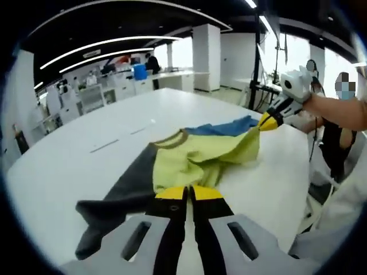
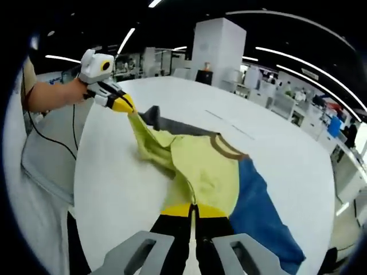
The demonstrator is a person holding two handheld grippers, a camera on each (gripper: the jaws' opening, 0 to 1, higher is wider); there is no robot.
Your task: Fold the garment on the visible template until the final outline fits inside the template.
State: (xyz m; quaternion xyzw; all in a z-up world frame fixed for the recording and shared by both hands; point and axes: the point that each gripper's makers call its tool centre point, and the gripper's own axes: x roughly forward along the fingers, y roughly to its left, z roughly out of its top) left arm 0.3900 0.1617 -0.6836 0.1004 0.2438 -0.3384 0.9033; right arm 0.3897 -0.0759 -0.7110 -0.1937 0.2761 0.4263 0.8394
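Across the white tabletop (image 1: pixel 69 149) sprawls the garment (image 1: pixel 189 160), a yellow body with a grey sleeve and a blue sleeve. At bottom centre of the left gripper view, the left hand-held gripper (image 1: pixel 188 193) has its jaws pressed together, pinching the yellow edge. At bottom centre of the right gripper view, the right hand-held gripper (image 2: pixel 194 211) likewise clamps the yellow cloth, beside the blue sleeve (image 2: pixel 261 212). Both corners are lifted. Desks crowd the background.
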